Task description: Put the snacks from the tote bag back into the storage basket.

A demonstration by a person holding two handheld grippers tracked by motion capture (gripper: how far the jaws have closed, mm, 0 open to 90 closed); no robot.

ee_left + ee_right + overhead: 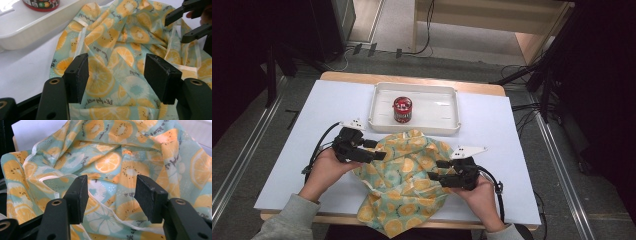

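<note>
A crumpled cloth (407, 180) printed with orange and kiwi slices on pale teal lies at the table's near middle, its lower part hanging over the front edge. My left gripper (379, 150) is at the cloth's left edge, open, with the cloth (117, 62) lying under and beyond its jaws. My right gripper (438, 170) is over the cloth's right side, open too, folds of cloth (110, 165) spread past its jaws. The right gripper (175, 27) also appears at the top right of the left gripper view. A red can (402, 110) stands in a white tray (447, 97).
The white tray (22, 32) sits at the table's far middle, just beyond the cloth. The pale table top (332, 105) has bare room on the left and right of the cloth. Cables and dark frames lie on the floor around the table.
</note>
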